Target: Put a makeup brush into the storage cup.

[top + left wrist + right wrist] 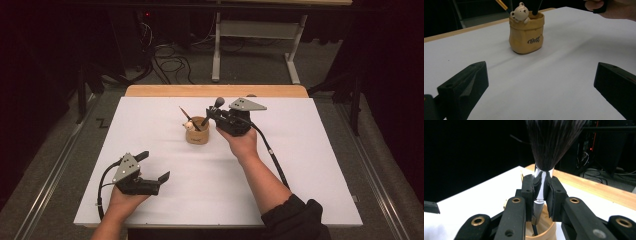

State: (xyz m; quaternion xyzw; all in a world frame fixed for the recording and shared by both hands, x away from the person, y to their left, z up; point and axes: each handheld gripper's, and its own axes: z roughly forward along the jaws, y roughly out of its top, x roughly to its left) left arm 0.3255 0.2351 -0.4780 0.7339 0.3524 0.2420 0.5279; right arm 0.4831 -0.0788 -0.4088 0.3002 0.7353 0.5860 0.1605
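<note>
The right gripper (541, 192) has its jaws clamped on the shiny metal ferrule of a makeup brush (551, 142), whose handle runs down beneath the jaws into the little tan pot (197, 132). To me this looks like the step of getting the brush into, or out of, that holder; I can't say which. Either way the next move calls for a steady, straight travel along the handle's line, so the pot isn't tipped and the orange pencil (187, 116) leaning in it isn't knocked.

The brush has a full, dark bristle head fanning out above the jaws and a slim dark handle below the ferrule. The pot is shaped like a sack, with a small bear figure (520, 13) on its rim.

The left gripper (152, 167) rests well back from the pot, jaws spread wide, holding nothing.
</note>
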